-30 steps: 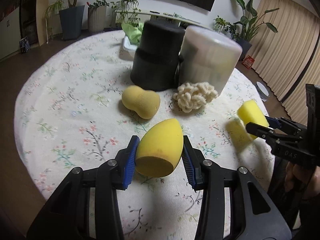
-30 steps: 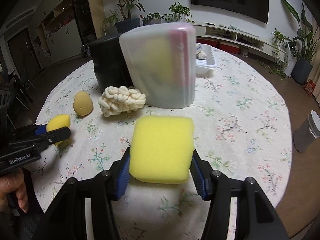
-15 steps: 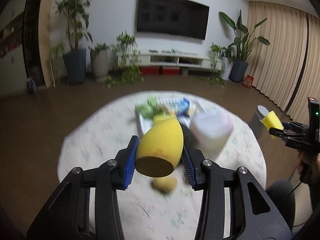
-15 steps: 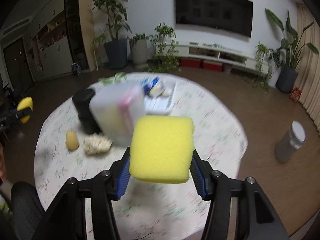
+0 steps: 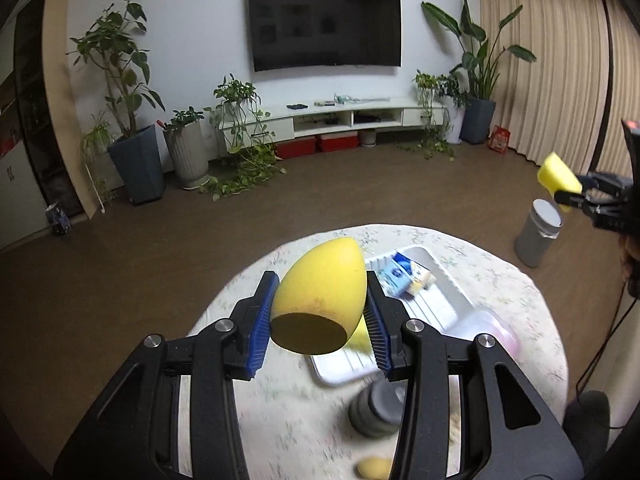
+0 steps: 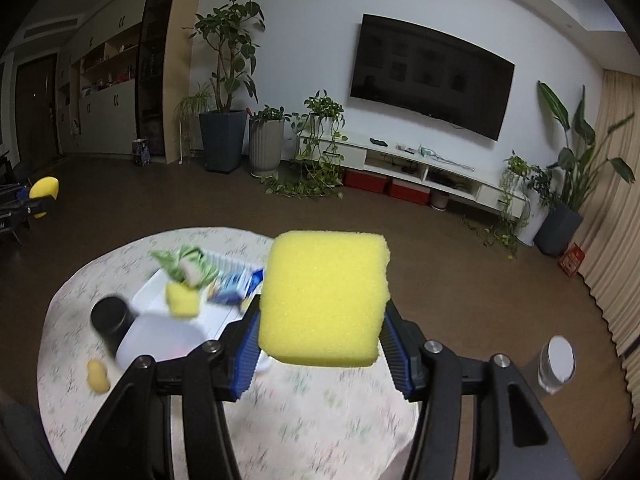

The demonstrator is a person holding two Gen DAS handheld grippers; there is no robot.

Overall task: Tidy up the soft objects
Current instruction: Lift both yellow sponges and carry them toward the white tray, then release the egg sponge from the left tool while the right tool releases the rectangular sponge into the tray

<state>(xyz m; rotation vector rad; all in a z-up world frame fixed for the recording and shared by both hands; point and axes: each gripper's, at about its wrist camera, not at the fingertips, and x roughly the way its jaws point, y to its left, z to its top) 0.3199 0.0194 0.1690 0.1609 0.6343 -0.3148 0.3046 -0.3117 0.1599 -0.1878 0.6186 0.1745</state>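
My left gripper (image 5: 318,326) is shut on a yellow egg-shaped sponge (image 5: 320,292), held high above the round floral table (image 5: 280,412). My right gripper (image 6: 320,350) is shut on a square yellow sponge (image 6: 324,296), also high above the table (image 6: 320,420). Each gripper shows small at the other view's edge, the right one (image 5: 568,194) and the left one (image 6: 38,202). A white tray (image 5: 436,308) on the table holds soft items; it also shows in the right wrist view (image 6: 228,316). A small yellow gourd-shaped sponge (image 6: 98,376) lies on the table.
A black cylinder (image 6: 112,320) and a translucent lidded box (image 6: 160,338) stand beside the tray. A grey bin (image 5: 538,232) stands on the floor right of the table. Plants, a TV and a low cabinet line the far wall.
Both grippers have risen from just over the tabletop to well above it, each still holding its sponge. The table now looks small and far below.
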